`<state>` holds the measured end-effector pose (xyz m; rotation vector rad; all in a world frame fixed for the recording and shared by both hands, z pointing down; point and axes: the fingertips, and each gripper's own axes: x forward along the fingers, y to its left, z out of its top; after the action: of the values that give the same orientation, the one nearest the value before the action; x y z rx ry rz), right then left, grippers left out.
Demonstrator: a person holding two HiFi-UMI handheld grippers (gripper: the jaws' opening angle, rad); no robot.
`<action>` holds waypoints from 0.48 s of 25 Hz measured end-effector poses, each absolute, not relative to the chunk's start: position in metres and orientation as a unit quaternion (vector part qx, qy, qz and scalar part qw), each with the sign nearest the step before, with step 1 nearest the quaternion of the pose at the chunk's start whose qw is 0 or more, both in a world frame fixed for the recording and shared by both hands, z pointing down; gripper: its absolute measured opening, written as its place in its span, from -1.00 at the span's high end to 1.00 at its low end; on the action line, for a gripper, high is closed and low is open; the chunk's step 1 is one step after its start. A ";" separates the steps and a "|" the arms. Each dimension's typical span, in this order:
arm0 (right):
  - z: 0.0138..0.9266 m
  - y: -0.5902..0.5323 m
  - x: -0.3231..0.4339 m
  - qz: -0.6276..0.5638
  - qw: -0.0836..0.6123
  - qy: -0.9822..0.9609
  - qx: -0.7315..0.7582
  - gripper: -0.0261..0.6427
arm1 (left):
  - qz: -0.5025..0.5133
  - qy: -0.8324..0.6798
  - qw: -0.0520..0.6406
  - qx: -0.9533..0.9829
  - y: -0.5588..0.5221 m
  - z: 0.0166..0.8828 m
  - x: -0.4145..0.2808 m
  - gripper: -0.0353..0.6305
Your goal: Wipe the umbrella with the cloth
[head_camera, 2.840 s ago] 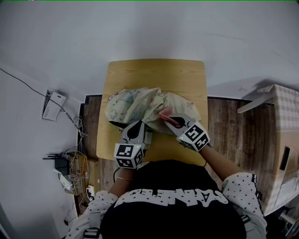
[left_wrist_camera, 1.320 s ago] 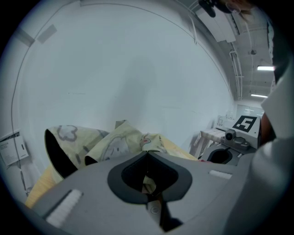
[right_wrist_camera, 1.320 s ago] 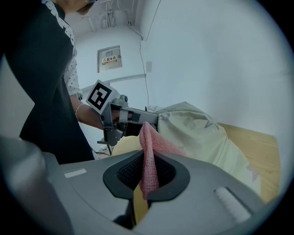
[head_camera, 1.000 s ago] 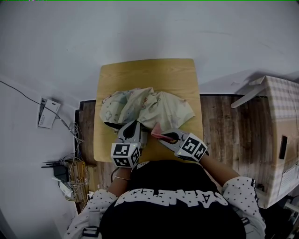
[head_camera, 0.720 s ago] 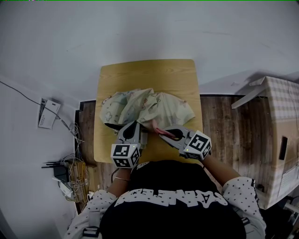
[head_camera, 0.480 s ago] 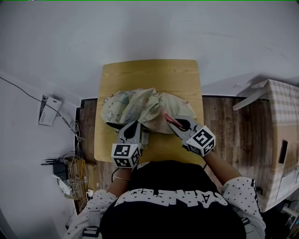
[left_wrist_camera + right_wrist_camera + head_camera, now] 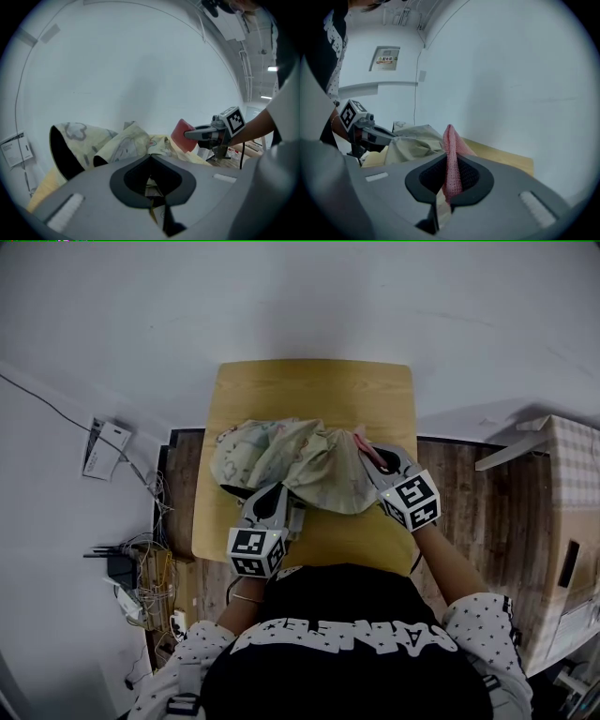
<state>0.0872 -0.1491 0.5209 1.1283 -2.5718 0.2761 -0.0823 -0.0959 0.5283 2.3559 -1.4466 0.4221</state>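
**Pink cloth at the umbrella's right edge, left jaws pinching the fabric**

A pale yellow patterned umbrella [image 7: 291,460] lies crumpled in a loose heap across the middle of the small wooden worktop [image 7: 309,390]. Its dark inner side shows at the left edge.

The left hand-held gripper [image 7: 278,491] sits at the near side of the heap. Its jaws are closed together, with a fold of the umbrella's fabric nipped between them. In the left gripper view [image 7: 152,187] the printed material runs back between the pads, and the rest of the umbrella [image 7: 122,143] bunches up ahead.

The right hand-held gripper [image 7: 367,444] reaches in from the right. Its jaws are clamped on a folded pink cloth [image 7: 366,442], which stands up out of the jaws in the right gripper view [image 7: 451,145]. The cloth meets the right edge of the heap. Whether it presses on the fabric cannot be told.

From the left gripper view the cloth [image 7: 181,135] appears just above the umbrella's far right folds.

Beside the worktop, a cardboard box [image 7: 572,512] stands on the wooden floor [image 7: 469,493] to the right. Tangled cables [image 7: 141,587] lie to the left.
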 end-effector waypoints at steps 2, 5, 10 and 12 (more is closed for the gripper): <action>0.528 -0.155 0.086 0.082 0.189 -0.900 0.385 0.82 | 0.150 -0.508 0.171 0.831 -0.096 0.529 -0.083 0.89; 0.545 -0.159 0.085 0.087 0.220 -0.899 0.369 0.82 | 0.153 -0.510 0.170 0.829 -0.097 0.531 -0.084 0.89; 0.564 -0.153 0.085 0.115 0.232 -0.899 0.352 0.82 | 0.156 -0.515 0.172 0.826 -0.098 0.532 -0.086 0.89; 0.569 -0.148 0.083 0.118 0.237 -0.901 0.343 0.82 | 0.156 -0.516 0.172 0.825 -0.099 0.532 -0.087 0.89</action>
<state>0.0828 -0.1483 0.5686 0.9415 -2.4697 0.3232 -0.0868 -0.0989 0.5323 2.3409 -1.4644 0.4441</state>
